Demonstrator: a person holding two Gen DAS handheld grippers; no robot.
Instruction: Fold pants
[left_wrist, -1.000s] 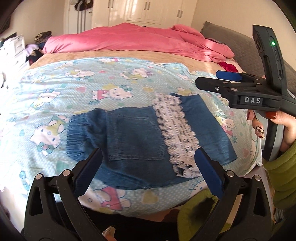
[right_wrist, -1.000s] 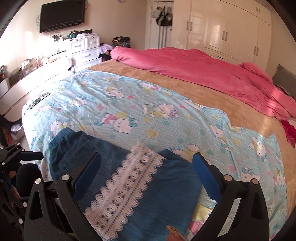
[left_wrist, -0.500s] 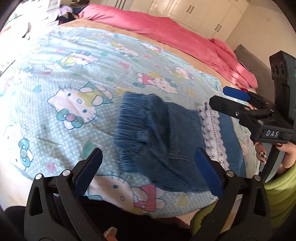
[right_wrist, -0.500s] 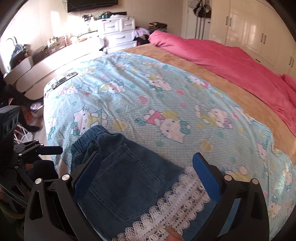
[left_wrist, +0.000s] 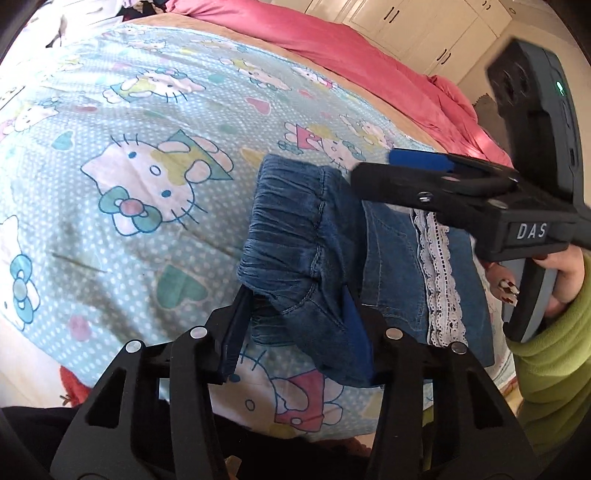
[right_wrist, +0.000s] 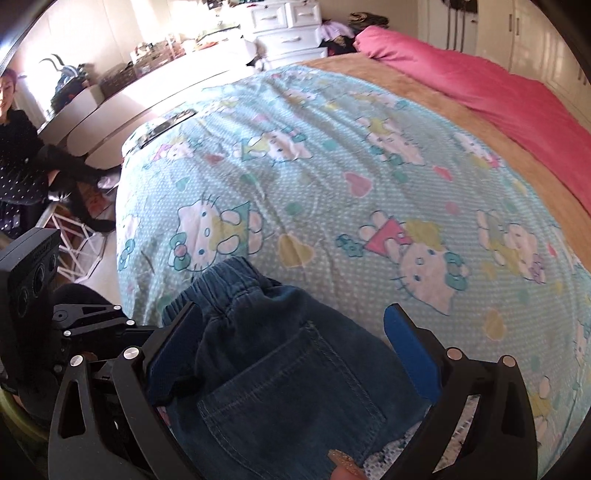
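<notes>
Here, folded denim pants (left_wrist: 328, 254) are lain on the cartoon-print bedsheet (left_wrist: 129, 155), near the bed's front edge.

The near corner of the elastic waistband (left_wrist: 284, 229) is clamped between the fingers of the left gripper (left_wrist: 295, 325). The right gripper (right_wrist: 295, 347) is held spread wide over the back pocket (right_wrist: 291, 398), nothing being gripped. A pink duvet (right_wrist: 480, 85) is seen farther back.

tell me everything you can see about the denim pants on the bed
The denim pants are small, dark blue, with a gathered elastic waistband, a stitched back pocket and a white lace band. They lie folded on the cartoon-cat bedsheet. The left claw pinches the waistband corner; the right claw straddles the waist, open.
</notes>
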